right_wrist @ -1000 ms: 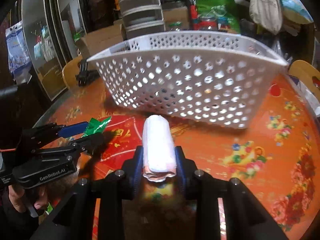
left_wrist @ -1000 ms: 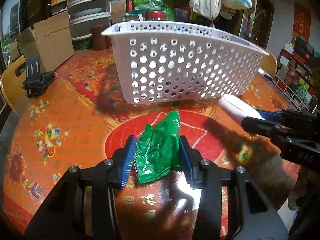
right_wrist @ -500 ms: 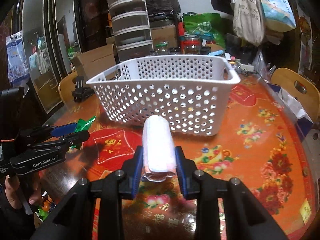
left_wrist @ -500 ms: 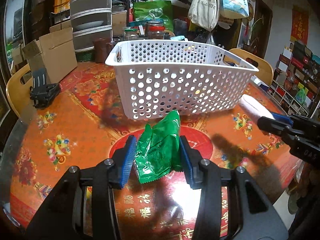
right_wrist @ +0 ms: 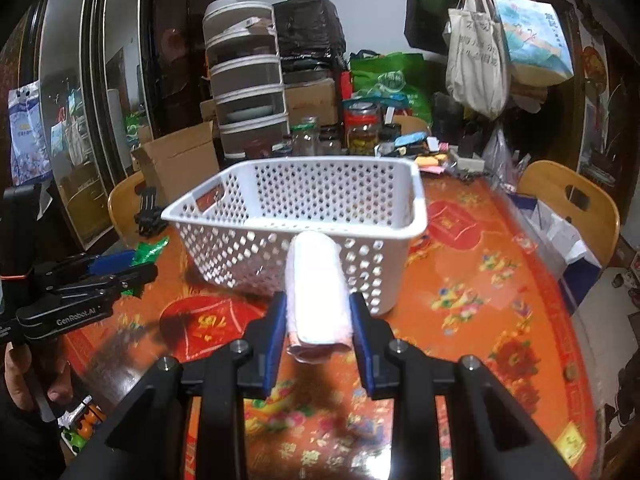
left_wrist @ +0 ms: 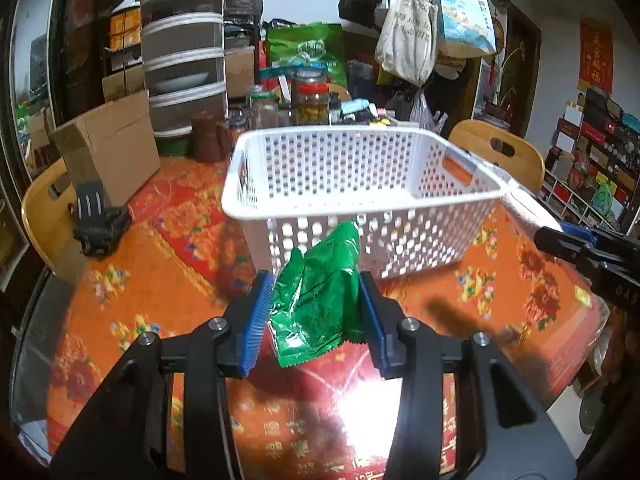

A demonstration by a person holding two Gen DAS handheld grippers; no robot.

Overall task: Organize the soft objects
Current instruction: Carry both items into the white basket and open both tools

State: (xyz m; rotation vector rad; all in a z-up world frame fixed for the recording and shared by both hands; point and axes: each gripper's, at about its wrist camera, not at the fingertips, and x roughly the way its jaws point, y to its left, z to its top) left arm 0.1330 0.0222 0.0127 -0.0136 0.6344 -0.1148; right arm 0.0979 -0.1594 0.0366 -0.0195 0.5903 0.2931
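My left gripper point(left_wrist: 316, 312) is shut on a crinkled green foil packet point(left_wrist: 316, 300) and holds it above the table, in front of the white perforated basket point(left_wrist: 360, 200). My right gripper point(right_wrist: 318, 316) is shut on a rolled white towel point(right_wrist: 318, 288), also raised before the basket point(right_wrist: 296, 220). The basket's inside looks empty. The right gripper shows at the right edge of the left wrist view point(left_wrist: 560, 240). The left gripper with the packet shows at the left of the right wrist view point(right_wrist: 132, 268).
The round table point(left_wrist: 160, 288) has an orange and red flowered cloth. A cardboard box point(left_wrist: 108, 144), a black clamp point(left_wrist: 100, 220), jars point(left_wrist: 312, 100) and stacked drawers point(left_wrist: 184, 60) stand behind. Wooden chairs point(right_wrist: 568, 200) ring the table.
Both grippers have risen with their loads. The basket now appears lower in both views and its inside has come into sight.
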